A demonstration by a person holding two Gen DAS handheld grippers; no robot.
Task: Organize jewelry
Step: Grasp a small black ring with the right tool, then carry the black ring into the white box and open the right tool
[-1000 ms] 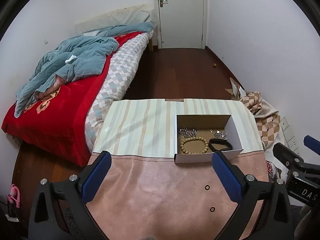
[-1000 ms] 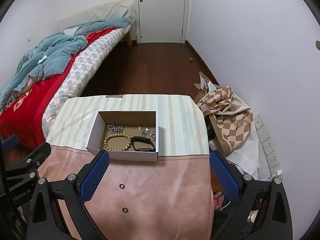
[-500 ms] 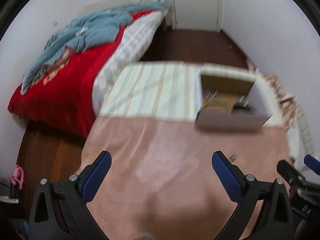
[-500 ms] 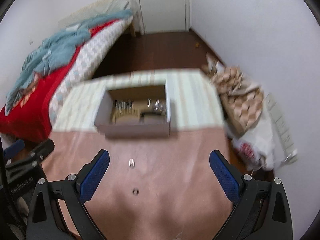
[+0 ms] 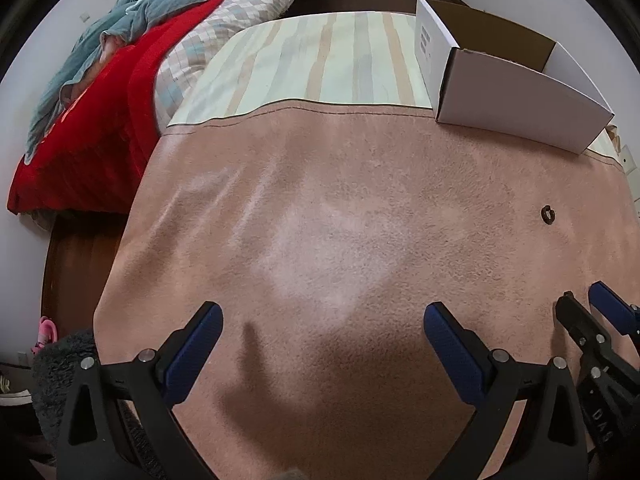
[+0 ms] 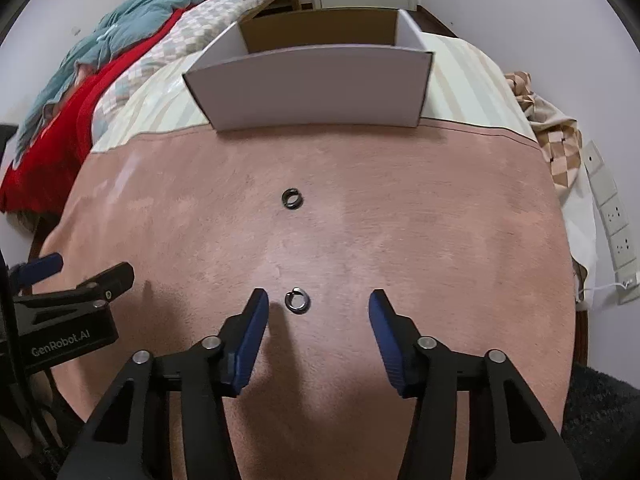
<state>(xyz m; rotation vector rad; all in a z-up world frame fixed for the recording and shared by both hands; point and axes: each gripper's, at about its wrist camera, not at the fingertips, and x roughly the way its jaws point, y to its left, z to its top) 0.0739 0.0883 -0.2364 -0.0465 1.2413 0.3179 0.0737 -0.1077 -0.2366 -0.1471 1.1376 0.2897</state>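
Two small dark rings lie on the pink cloth. The near ring (image 6: 297, 301) sits between my right gripper's (image 6: 318, 300) open blue fingertips, closer to the left one. The far ring (image 6: 292, 198) lies further on, short of the white cardboard box (image 6: 312, 92); it also shows in the left wrist view (image 5: 547, 213). The box's contents are hidden by its front wall. My left gripper (image 5: 322, 312) is open and empty, low over bare pink cloth, left of the right gripper (image 5: 600, 320). The box (image 5: 516, 96) stands at its far right.
The table carries a pink cloth (image 6: 400, 220) in front and a striped cloth (image 5: 320, 52) behind. A bed with red and teal bedding (image 5: 100, 72) is on the left. A checked cloth pile (image 6: 556, 136) and wall sockets (image 6: 612, 216) are on the right.
Both grippers have dropped low toward the table and forward. The right gripper has narrowed and now straddles the near ring. The box interior has gone out of sight.
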